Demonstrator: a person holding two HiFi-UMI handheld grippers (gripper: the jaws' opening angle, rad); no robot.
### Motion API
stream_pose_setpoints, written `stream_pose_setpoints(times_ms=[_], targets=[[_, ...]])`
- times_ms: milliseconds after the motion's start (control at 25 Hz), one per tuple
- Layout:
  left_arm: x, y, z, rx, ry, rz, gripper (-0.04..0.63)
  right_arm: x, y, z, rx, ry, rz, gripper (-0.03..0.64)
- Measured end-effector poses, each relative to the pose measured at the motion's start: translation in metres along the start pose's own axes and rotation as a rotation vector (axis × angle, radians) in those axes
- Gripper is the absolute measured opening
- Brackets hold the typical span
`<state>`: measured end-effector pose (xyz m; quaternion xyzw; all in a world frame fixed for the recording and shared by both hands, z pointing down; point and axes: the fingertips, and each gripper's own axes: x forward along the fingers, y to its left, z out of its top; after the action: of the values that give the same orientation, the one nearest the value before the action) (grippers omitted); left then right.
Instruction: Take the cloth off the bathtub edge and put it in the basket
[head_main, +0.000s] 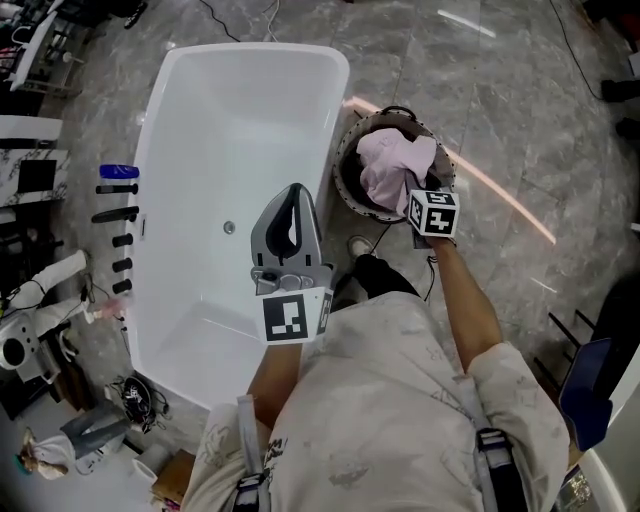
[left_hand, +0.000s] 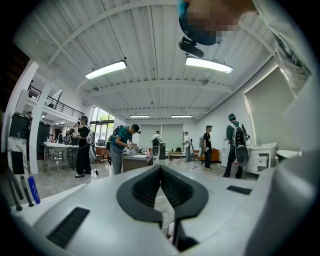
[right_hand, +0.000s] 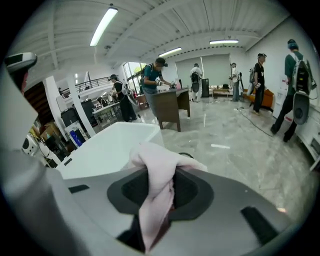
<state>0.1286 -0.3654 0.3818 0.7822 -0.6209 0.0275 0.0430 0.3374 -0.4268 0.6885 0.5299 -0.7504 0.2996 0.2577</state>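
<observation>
The pink cloth (head_main: 388, 165) is held pinched in the right gripper (right_hand: 161, 186), over the basket (head_main: 343, 176) beside the bathtub (head_main: 230, 120). The left gripper (left_hand: 160, 172) is closed, empty. If released off-centre, the cloth may be left draped over the rim or dropped outside. No legible writing is found; only square markers (head_main: 285, 317).

My left gripper (head_main: 294, 200) points forward, jaws together and empty. My right arm (head_main: 470, 310) is stretched out, the right gripper (right_hand: 161, 192) clamped on the cloth (right_hand: 157, 165).
</observation>
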Motion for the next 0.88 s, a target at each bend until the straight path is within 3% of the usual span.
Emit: stream_pose_setpoints(times_ms=[200,440,680,800,880], targets=[[0.000,0.001,-0.002,-0.007,0.010,0.004,0.003,0.034,-0.005,-0.047,0.034,0.153,-0.015,0.089],[0.003,0.000,-0.006,-0.012,0.017,-0.004,0.003,0.046,-0.013,-0.087,0.166,0.317,-0.071,0.089],[0.004,-0.004,-0.007,-0.018,0.020,-0.015,0.003,0.050,-0.008,-0.084,0.187,0.309,-0.064,0.099],[0.003,-0.004,-0.010,-0.017,0.024,-0.016,0.003,0.051,-0.011,-0.083,0.243,0.281,-0.063,0.220],[0.003,-0.003,-0.011,-0.019,0.026,-0.015,0.003,0.051,-0.011,-0.086,0.256,0.287,-0.056,0.242]])
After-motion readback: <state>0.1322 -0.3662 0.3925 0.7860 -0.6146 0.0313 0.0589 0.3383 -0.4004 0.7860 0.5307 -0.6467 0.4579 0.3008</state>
